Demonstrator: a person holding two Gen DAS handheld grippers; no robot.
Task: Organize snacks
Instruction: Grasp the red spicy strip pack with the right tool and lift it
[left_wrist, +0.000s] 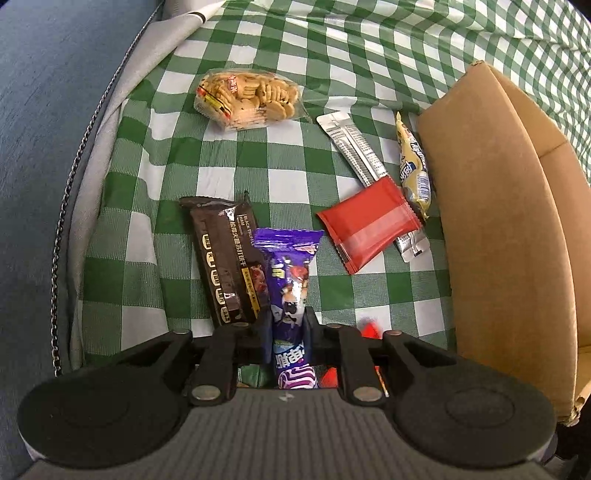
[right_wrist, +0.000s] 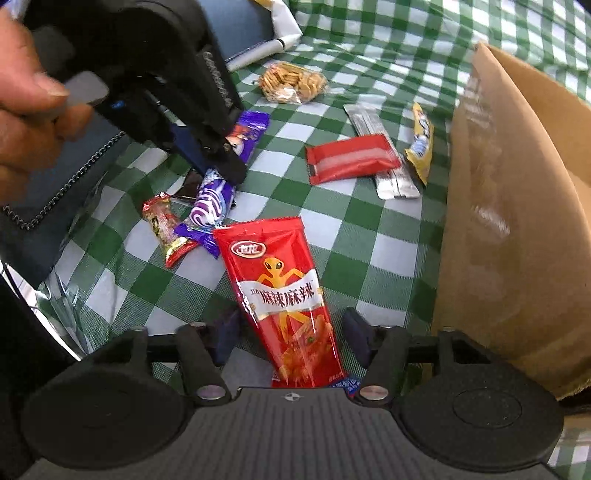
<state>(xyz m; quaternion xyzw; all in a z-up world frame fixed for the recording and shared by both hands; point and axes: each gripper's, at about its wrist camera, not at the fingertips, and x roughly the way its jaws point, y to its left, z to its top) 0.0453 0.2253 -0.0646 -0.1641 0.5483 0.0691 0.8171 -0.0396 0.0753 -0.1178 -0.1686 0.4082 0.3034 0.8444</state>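
purple snack pack (left_wrist: 289, 295) between left jaws

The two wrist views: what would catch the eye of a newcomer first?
The red snack packet with an orange alien figure lies on the green checked cloth, between the open fingers of the right hand-held gripper. The left hand-held gripper is shut on a purple wrapper. A cardboard box stands at right.

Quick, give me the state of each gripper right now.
Left gripper: shut on the purple snack packet.
Right gripper: open, jaws either side of the red spicy snack packet, pads not pressing it.
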